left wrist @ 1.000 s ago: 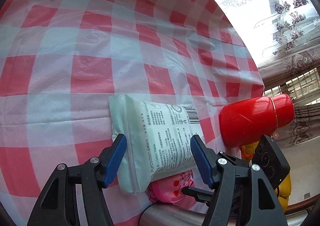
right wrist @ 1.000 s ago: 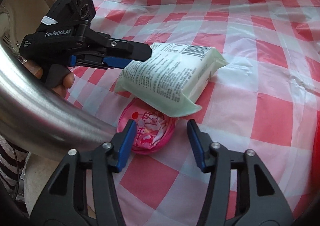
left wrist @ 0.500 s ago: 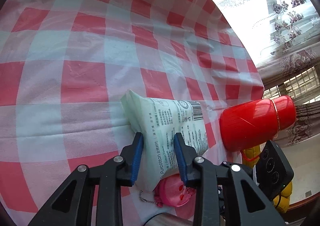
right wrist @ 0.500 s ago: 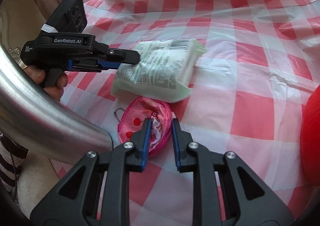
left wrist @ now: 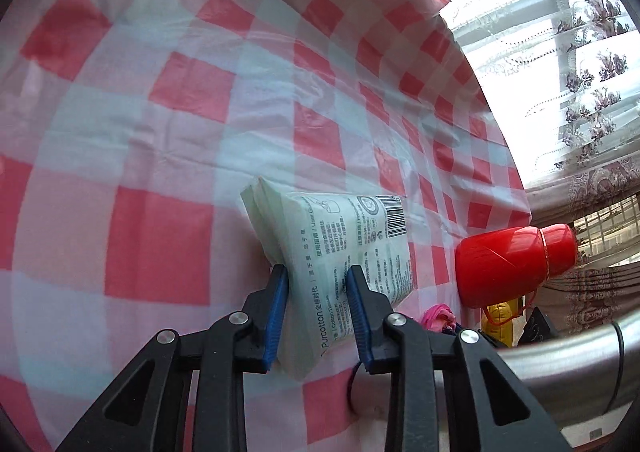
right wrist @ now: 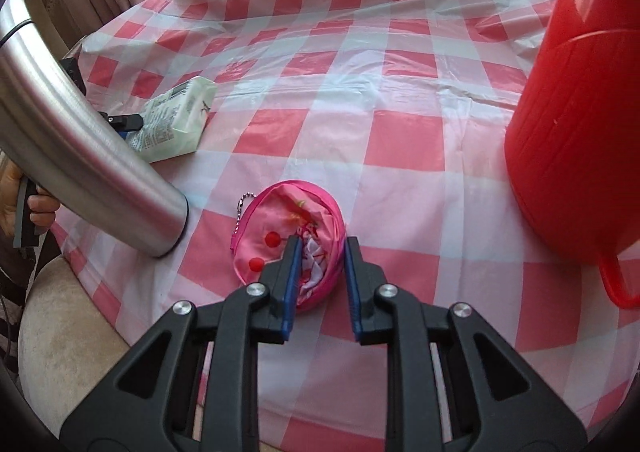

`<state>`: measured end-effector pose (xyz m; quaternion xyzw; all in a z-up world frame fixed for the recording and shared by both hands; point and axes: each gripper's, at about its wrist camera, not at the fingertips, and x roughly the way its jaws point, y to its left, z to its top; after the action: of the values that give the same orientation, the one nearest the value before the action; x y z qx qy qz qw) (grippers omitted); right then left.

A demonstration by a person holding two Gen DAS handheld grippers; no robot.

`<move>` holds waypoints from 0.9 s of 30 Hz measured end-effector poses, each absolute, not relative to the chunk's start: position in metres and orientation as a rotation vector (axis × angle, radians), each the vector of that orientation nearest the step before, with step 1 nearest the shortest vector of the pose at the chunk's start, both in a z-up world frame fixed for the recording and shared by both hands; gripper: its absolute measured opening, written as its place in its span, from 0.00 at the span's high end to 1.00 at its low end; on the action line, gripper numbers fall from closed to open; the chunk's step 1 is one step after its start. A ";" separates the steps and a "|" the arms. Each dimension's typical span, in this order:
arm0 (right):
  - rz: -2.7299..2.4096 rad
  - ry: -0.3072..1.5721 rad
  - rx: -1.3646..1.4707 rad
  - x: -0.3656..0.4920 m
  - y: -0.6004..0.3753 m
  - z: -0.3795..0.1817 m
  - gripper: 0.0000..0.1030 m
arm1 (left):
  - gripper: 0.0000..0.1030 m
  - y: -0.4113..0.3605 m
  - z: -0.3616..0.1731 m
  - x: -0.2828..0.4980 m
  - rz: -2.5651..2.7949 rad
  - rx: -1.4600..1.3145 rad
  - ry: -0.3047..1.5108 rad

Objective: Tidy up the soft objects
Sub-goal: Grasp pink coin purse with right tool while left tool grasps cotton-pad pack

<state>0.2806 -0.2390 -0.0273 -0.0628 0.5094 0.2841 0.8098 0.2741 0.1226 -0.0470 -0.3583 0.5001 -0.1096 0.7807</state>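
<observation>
Partly behind the left gripper (left wrist: 318, 294), pink pouch (left wrist: 438, 315) barely shows.

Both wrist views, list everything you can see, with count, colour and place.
tissue pack: one, pale green, pinched in the left claw, near the table's left edge.
pouch: one, pink with a bead chain, on the tablecloth, gripped by the right claw.
bucket: one, red, on the table's right side.
tablecloth: one, red and white checks, covering the table.
metal tube: one, silver, at the near left edge.
curtain: one, lace, by the window.
left claw: black, blue pads.
right claw: black, blue pads.
</observation>
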 end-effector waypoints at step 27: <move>0.521 0.985 -0.362 0.278 -0.190 -0.042 0.28 | 0.07 0.059 -0.039 0.308 -0.012 -0.425 1.191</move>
<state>0.2778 -0.1896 -0.0419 -0.1707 0.4647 0.2457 0.8334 0.3082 0.0588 -0.0390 -0.1984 0.5567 -0.0058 0.8067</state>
